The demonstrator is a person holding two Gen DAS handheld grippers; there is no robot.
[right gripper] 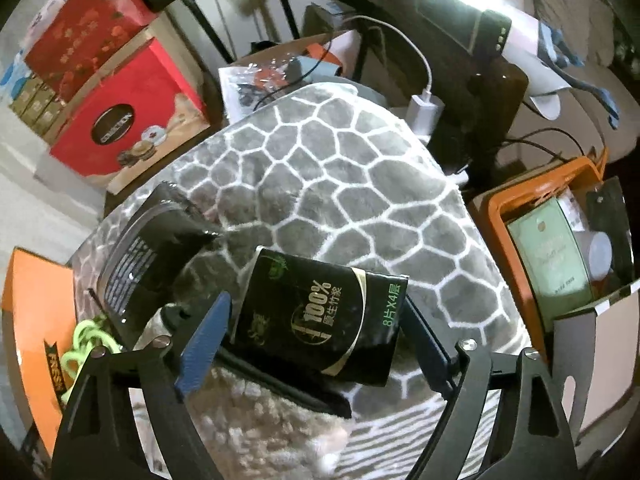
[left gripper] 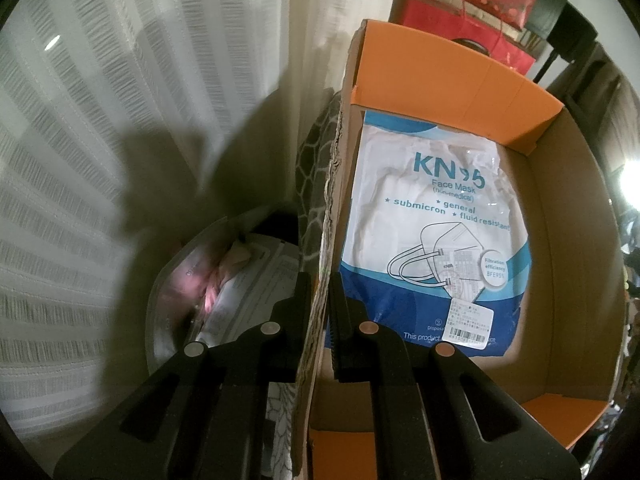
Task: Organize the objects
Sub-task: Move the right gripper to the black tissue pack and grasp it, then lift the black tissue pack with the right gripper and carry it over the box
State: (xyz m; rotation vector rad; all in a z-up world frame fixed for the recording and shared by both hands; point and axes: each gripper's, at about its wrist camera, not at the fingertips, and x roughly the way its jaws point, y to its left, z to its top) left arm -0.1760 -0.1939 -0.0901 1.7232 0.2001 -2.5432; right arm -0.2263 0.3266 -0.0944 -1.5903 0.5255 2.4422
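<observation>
Pinching the left wall of a cardboard box (left gripper: 560, 216), the left gripper (left gripper: 320, 300) has its two fingers pressed together on the card, one finger outside and one inside. One mask pack (left gripper: 432, 232), white and blue and marked KN95, lies flat on the box floor, filling most of it and reaching toward the far orange flap. Outside the wall, by the curtain (left gripper: 120, 120), sits one clear pouch (left gripper: 224, 280) with papers in it.

The right gripper (right gripper: 320, 328) is spread wide over a grey mat (right gripper: 320, 168) with a white cobble pattern. One black tissue pack (right gripper: 320, 320) lies on the mat's near edge, between the two fingers; whether either finger touches it cannot be told. One black packet (right gripper: 148, 252) rests near the mat's left edge, just beside the tissue pack. Past the right edge stands one orange box (right gripper: 520, 216) holding a green pack (right gripper: 556, 252). Two red gift boxes (right gripper: 120, 100) are stacked beyond the far left corner.
</observation>
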